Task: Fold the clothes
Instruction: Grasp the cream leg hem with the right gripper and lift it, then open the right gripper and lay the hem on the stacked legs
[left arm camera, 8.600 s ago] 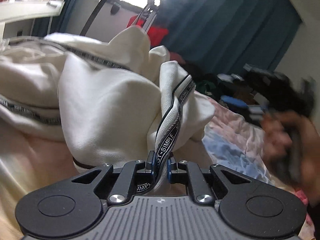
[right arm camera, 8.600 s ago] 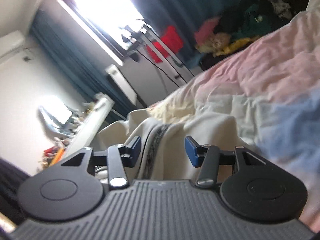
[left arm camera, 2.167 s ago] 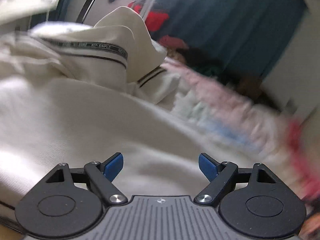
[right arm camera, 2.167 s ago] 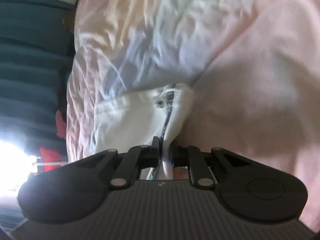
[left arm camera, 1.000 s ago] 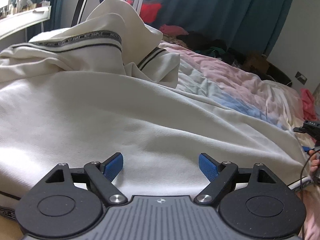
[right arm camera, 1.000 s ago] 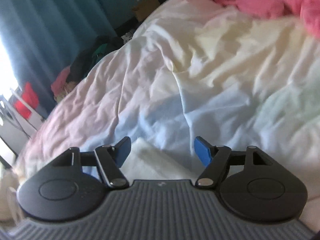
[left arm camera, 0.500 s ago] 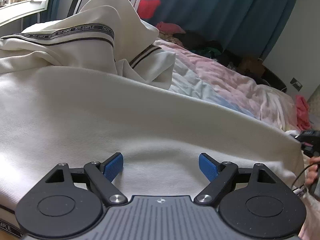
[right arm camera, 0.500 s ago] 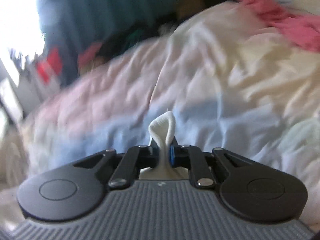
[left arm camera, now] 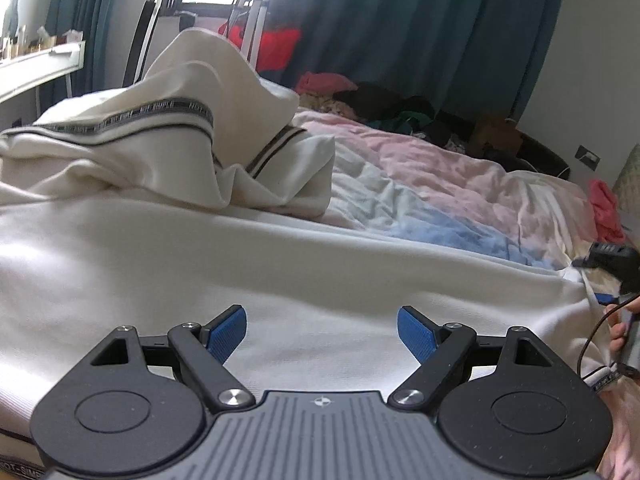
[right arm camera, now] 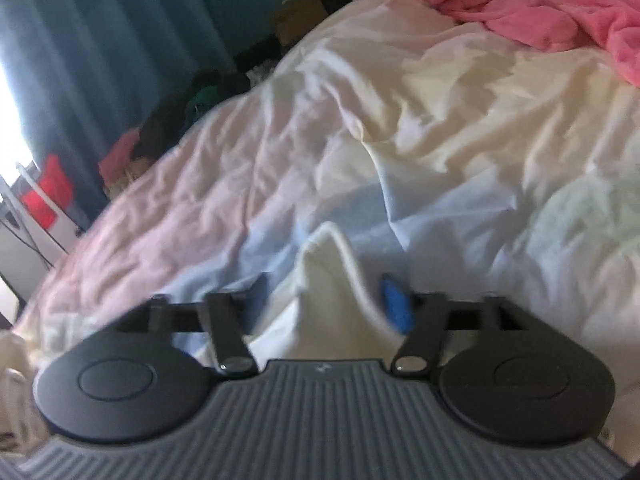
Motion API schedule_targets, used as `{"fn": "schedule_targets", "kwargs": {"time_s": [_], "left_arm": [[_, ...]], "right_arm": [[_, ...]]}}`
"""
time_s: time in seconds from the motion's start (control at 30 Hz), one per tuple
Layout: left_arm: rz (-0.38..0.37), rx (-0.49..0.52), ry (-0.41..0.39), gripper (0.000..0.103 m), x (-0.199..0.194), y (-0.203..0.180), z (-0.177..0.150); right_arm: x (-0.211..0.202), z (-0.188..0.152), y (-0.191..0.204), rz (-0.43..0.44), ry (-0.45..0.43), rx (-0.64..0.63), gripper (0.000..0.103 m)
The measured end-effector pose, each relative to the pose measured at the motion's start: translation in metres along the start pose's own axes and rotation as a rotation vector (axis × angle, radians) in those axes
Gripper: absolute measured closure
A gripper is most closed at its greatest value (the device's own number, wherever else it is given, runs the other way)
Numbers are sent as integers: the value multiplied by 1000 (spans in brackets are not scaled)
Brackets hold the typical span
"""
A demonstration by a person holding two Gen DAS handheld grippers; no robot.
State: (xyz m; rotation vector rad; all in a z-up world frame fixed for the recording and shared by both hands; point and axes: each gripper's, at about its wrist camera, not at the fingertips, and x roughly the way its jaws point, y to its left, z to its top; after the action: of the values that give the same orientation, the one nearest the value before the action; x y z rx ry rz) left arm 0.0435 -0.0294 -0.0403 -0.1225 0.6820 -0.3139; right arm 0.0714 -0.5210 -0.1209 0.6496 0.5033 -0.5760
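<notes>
The cream ribbed-knit garment with black lettered trim [left arm camera: 280, 264] lies spread across the bed's pastel quilt [right arm camera: 400, 140], its long axis running left to right. The left hand-held gripper [left arm camera: 322, 332] hovers released over lower-centre cloth; the right hand-held gripper [right arm camera: 326, 300], blurred, stands parted around a raised corner, nearer that edge.

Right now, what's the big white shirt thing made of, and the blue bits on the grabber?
The cream garment looks like soft knit cotton, matte: fine ribbed lines run across it and it drapes in loose folds. The left gripper's blue pads seem to be grooved rubber or plastic, judging by their ridged faces, though I can't be sure.
</notes>
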Motion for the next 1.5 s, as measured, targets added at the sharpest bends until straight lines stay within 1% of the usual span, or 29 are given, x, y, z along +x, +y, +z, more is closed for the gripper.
{"fn": "schedule_targets", "kwargs": {"time_s": [0.03, 0.07, 0.13, 0.3, 0.43, 0.57, 0.67, 0.73, 0.8, 0.9, 0.97, 1.0, 1.1, 1.23, 1.33, 1.4, 1.5], "left_arm": [[0, 5, -4, 19, -2, -1, 0], [1, 10, -9, 19, -3, -2, 0], [9, 29, -20, 19, -6, -4, 0], [48, 79, -55, 19, -20, -6, -2], [61, 68, -79, 19, -31, 0, -1], [87, 63, -112, 19, -42, 3, 3], [99, 74, -135, 19, -49, 3, 4], [108, 85, -146, 19, -53, 3, 4], [112, 89, -144, 19, -54, 3, 6], [112, 90, -155, 19, -59, 6, 8], [123, 97, -158, 17, -60, 9, 7], [129, 100, -157, 17, -60, 11, 6], [142, 89, -135, 16, -53, 15, 3], [158, 90, -115, 15, -31, 14, 1], [164, 147, -99, 14, -3, 6, 6], [177, 199, -84, 13, 19, -3, 13], [209, 218, -100, 11, 56, -17, 31]], "right_arm": [[-11, -2, 4, 6, -18, -4, 21], [-22, -3, 9, 17, -32, -12, 21], [-45, -9, 23, 70, -43, -56, 22], [-90, -25, 62, 170, -29, -143, 22], [-119, -46, 86, 274, -15, -201, 22], [-140, -66, 101, 320, 14, -230, 22], [-156, -73, 118, 351, 1, -261, 22], [-168, -82, 131, 351, -30, -326, 22], [-176, -92, 140, 350, -36, -370, 22], [-185, -102, 151, 344, 14, -371, 22], [-191, -106, 160, 307, 63, -373, 22], [-192, -107, 164, 292, 72, -380, 22], [-197, -114, 168, 274, 59, -370, 23], [-177, -124, 151, 271, 91, -273, 23], [-158, -131, 138, 251, 121, -231, 23], [-145, -129, 132, 233, 118, -221, 23], [-126, -122, 121, 200, 103, -173, 23]]}}
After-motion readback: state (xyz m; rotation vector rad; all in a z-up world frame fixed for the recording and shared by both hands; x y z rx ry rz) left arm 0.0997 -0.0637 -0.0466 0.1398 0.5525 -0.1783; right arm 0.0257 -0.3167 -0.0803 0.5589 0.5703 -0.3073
